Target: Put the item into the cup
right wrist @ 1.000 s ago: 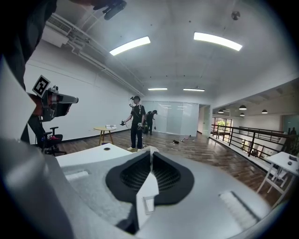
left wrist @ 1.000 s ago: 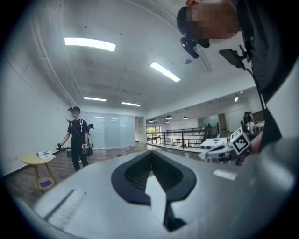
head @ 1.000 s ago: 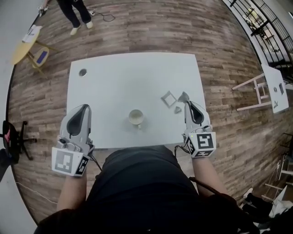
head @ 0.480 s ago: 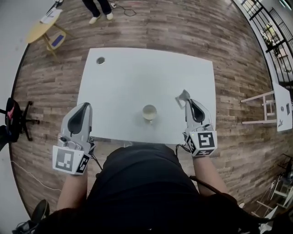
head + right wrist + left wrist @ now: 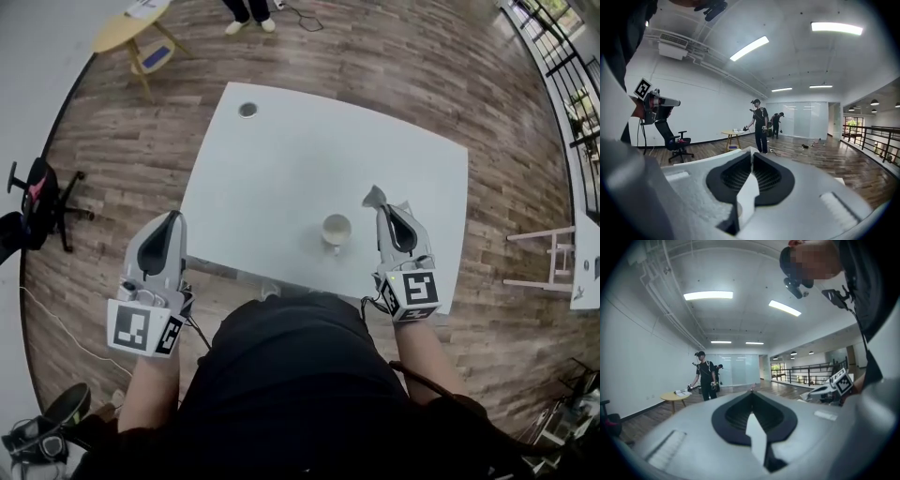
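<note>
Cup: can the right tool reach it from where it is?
Probably yes. The cup stands open on the table just beside the right tool, with nothing between them. The tool seems to hold a small grey item.

The left gripper (image 5: 173,217) was held off the table's (image 5: 281,169) near left corner and pointed forward, its fingers (image 5: 738,412) closed together with nothing between them. The right gripper (image 5: 381,206) was held above the near edge by the right corner, likewise pointed forward, its fingers shut on a small grey item (image 5: 373,196). The left forearm (image 5: 150,394) and right forearm (image 5: 422,361) were kept beside the torso (image 5: 291,394).
</note>
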